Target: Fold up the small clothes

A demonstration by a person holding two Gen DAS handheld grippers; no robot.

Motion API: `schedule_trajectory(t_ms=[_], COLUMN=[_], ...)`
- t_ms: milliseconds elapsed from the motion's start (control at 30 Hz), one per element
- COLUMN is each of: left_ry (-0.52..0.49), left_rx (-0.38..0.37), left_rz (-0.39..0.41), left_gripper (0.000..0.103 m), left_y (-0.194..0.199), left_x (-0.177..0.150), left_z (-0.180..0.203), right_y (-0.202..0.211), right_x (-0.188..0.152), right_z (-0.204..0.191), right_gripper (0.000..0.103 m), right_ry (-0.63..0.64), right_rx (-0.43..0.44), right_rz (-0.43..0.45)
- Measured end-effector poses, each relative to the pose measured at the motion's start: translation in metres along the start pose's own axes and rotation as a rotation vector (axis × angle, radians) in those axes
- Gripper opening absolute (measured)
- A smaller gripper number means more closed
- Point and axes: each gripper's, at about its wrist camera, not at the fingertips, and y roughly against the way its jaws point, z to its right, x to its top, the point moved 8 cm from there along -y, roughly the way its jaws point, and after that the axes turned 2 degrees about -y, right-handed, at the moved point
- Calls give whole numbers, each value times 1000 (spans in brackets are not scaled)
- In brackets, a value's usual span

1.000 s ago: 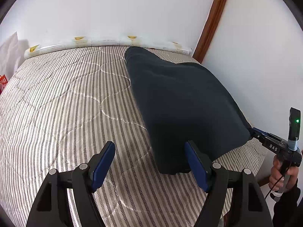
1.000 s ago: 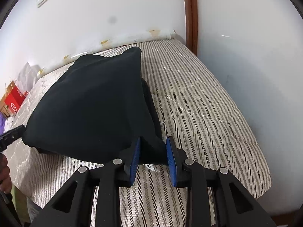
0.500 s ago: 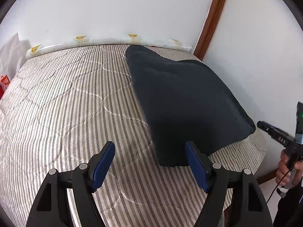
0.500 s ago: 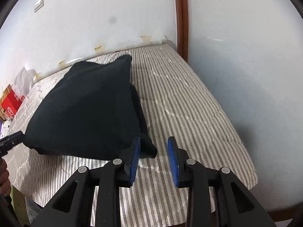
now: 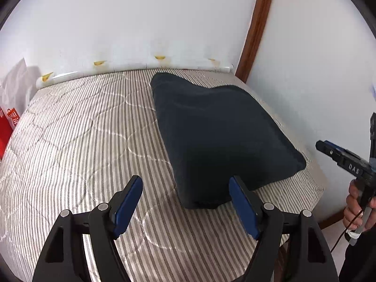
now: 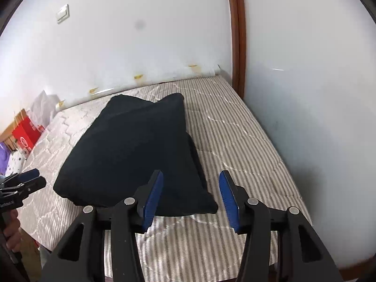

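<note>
A folded dark navy garment (image 5: 221,136) lies flat on your striped quilted mattress (image 5: 82,141), filling the centre and right of the left-wrist frame. Its soft, matte cloth forms a rough rectangle with rounded corners and a shallow dip along the far edge. In the right-wrist frame the same garment (image 6: 131,150) sits left of centre, its near right corner tapering to a point.

Your left gripper (image 5: 185,208) spans the bottom of its frame, the blue-padded fingers (image 5: 128,203) spread wide and holding nothing; the right pad stands just beside the garment's near corner. Your right gripper (image 6: 190,197) fills the bottom of its own frame, its ribbed blue pads (image 6: 152,197) also parted and empty, with the garment's pointed corner lying between and beyond them.

The mattress cover carries fine grey and white stripes crossed by pale wavy stitching. A smooth white wall (image 5: 141,18) rises behind it in the upper half of the frame, and a glossy brown wooden trim (image 5: 256,30) runs up the upper right. A red paper bag (image 6: 25,134) stands at the left edge of the right-wrist frame.
</note>
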Motion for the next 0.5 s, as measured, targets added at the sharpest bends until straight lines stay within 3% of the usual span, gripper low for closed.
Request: schedule_trajectory(t_ms=[233,500], left_ry=[68,135], left_rx=[-83,-198], left_rz=[-5,-91], left_gripper=[73,72], left_y=[-35,-107], left_x=[21,35], left_z=[-17,-19], right_y=[-25,-111], right_x=[4,10], right_z=[-8,-25], right_gripper=[54,55], right_ry=[19,19], right_rx=[21,46], right_rz=[-11,-126])
